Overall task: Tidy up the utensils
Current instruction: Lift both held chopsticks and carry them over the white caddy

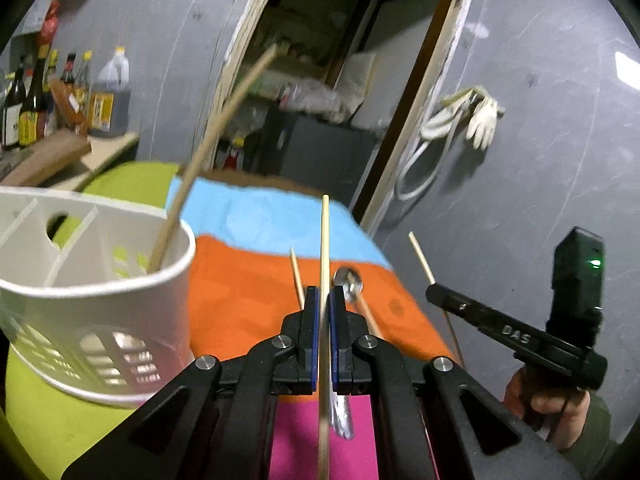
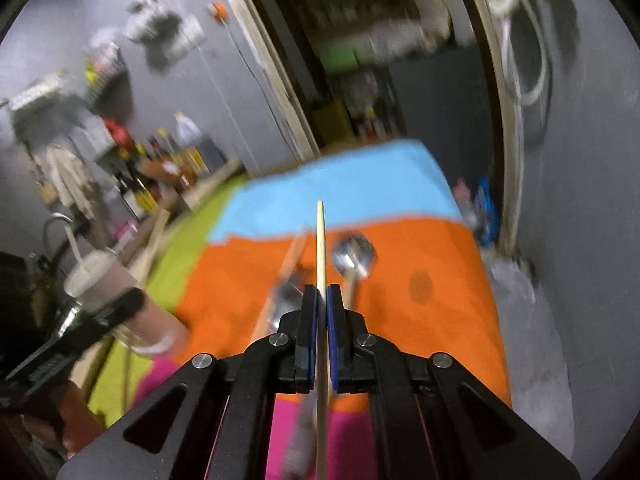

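In the left wrist view my left gripper [image 1: 324, 292] is shut on a wooden chopstick [image 1: 325, 240] that sticks out ahead of the pads. A white slotted utensil caddy [image 1: 100, 312] stands close on the left with another chopstick [image 1: 208, 148] leaning in it. On the orange cloth ahead lie a loose chopstick [image 1: 296, 276] and a metal spoon [image 1: 352, 280]. At the right, my right gripper [image 1: 431, 292] is lifted off the cloth, holding a chopstick [image 1: 420, 256]. The blurred right wrist view shows my right gripper [image 2: 322, 290] shut on that chopstick [image 2: 320, 240], with the spoon [image 2: 356, 258] beyond.
The table carries a cloth of green, blue, orange and pink patches [image 1: 248, 300]. Bottles [image 1: 36, 108] stand on a shelf at the back left. An open doorway [image 1: 320, 80] is behind the table. Gloves and a hose [image 1: 472, 116] hang on the grey wall. A hand [image 1: 552, 404] grips the right tool.
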A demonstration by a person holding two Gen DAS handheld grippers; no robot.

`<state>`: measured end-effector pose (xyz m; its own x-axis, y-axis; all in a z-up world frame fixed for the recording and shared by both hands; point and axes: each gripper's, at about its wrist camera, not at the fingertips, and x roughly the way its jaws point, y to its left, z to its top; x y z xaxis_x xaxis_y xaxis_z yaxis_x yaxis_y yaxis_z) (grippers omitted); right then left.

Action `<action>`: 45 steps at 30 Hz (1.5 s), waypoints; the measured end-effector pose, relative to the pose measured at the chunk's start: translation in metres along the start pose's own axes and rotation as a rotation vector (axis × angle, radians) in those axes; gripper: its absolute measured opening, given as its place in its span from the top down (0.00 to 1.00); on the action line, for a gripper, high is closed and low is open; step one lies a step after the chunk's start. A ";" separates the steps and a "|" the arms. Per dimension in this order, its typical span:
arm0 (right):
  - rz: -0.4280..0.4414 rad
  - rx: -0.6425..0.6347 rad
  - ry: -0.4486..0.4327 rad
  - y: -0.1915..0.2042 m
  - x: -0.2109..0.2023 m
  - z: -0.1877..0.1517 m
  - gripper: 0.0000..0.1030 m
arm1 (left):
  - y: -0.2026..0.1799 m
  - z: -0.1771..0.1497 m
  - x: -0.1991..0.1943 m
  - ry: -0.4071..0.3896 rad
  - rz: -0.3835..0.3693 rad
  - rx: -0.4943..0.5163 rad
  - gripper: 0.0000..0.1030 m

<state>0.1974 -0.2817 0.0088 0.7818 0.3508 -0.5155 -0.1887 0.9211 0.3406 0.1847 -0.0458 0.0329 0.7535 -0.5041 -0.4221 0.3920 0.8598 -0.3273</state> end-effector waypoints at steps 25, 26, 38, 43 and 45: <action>0.348 -0.091 -0.625 0.187 0.010 0.050 0.97 | 0.140 0.092 -0.113 -0.535 0.218 -0.072 0.97; 0.346 -0.096 -0.634 0.191 0.011 0.048 0.97 | 0.149 0.092 -0.112 -0.542 0.221 -0.087 0.97; 0.266 -0.215 -0.632 0.213 0.048 0.019 0.97 | 0.164 0.070 -0.095 -0.553 0.304 -0.078 0.97; 0.238 -0.244 -0.593 0.210 0.059 0.009 0.97 | 0.158 0.056 -0.087 -0.538 0.325 -0.063 0.97; 0.236 -0.247 -0.583 0.209 0.060 0.006 0.97 | 0.157 0.052 -0.086 -0.535 0.328 -0.066 0.97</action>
<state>0.2081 -0.0690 0.0536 0.8825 0.4629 0.0829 -0.4702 0.8667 0.1666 0.2084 0.1365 0.0620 0.9953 -0.0904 -0.0338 0.0755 0.9473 -0.3112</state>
